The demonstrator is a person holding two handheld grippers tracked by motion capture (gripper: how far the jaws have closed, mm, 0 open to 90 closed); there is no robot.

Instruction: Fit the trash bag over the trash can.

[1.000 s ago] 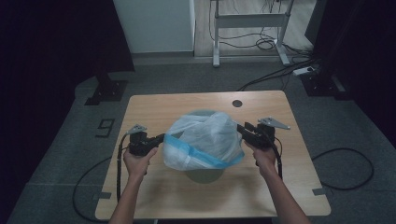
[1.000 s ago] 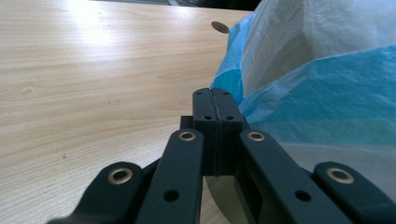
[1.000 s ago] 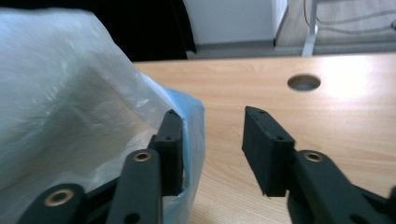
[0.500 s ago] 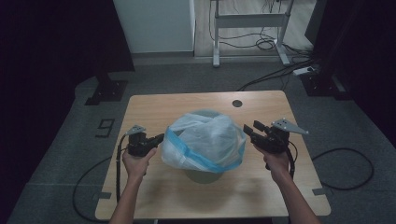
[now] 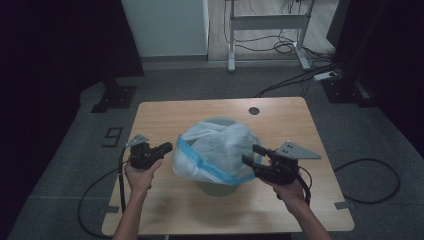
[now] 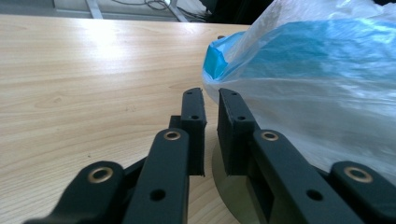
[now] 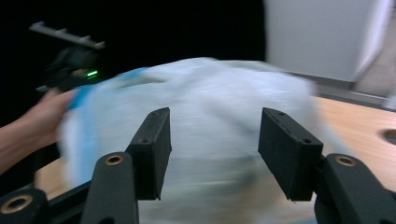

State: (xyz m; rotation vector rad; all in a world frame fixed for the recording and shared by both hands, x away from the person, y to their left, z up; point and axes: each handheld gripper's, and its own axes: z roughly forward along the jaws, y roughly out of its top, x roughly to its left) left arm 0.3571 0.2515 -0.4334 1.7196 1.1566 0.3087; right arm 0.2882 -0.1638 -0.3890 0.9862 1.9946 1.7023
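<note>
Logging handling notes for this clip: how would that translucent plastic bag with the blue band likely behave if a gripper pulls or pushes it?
The plastic bag looks thin and crumpled, so it would probably flop and stretch rather than hold shape. Its billowed form suggests it is very light. The glossy film may slip between the jaws.

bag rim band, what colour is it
Bright blue, on the clear whitish bag; clearest in the left gripper view.
</note>
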